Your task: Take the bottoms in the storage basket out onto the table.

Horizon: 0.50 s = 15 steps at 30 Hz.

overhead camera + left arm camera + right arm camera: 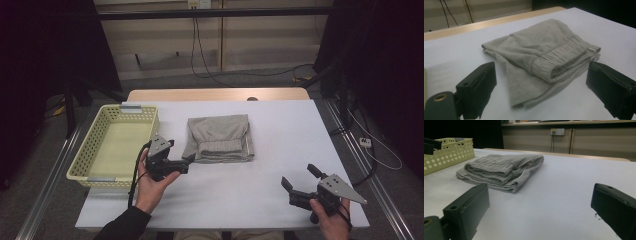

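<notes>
While folded shorts point(220, 138) lie flat, left tool point(186, 163) agape beside.

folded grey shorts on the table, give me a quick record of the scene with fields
garment: folded grey shorts, elastic waistband facing the person
surface: white table
basket: yellow perforated basket, left of the shorts, nothing visible in it
left gripper: open, at the shorts' near left corner
right gripper: open, off to the near right, apart from the shorts

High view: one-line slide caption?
Left hand-held gripper open at folded grey shorts, yellow basket beside.
</notes>
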Each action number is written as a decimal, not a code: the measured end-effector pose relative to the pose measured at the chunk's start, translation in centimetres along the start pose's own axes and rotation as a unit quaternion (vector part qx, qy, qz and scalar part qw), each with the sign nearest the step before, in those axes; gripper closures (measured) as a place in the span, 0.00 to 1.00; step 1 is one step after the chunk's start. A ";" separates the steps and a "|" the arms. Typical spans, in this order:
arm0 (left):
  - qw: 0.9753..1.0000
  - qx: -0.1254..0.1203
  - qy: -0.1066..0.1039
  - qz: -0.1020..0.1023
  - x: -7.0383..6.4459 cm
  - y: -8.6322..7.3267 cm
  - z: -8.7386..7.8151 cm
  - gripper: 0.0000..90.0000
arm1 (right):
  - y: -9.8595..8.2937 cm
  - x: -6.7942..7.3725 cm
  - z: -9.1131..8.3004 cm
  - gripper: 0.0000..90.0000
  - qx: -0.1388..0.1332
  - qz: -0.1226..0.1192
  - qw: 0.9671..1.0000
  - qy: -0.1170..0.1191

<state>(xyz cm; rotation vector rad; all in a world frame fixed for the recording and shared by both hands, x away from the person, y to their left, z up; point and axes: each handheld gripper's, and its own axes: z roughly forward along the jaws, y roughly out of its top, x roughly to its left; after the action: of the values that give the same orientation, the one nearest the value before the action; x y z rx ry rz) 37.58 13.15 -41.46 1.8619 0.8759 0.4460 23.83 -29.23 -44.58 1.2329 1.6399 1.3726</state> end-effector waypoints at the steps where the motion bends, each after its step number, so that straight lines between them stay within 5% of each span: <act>1: 1.000 0.000 -0.004 -0.001 0.0 0.1 0.2 0.10 | 0.0 0.0 0.0 0.02 0.000 0.000 1.000 0.000; 8: 1.000 0.002 -0.011 -0.008 0.2 0.8 1.3 0.10 | 0.0 0.1 0.0 0.02 0.000 -0.001 1.000 0.003; 15: 0.999 0.029 -0.011 -0.009 -0.3 2.0 2.2 0.09 | 0.0 0.0 0.0 0.02 -0.001 -0.001 1.000 0.004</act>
<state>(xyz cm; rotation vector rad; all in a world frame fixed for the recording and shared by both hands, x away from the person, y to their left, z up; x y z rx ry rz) 39.56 11.08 -40.64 1.9073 0.8995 0.3909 23.83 -29.20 -44.59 1.2261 1.6457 1.3795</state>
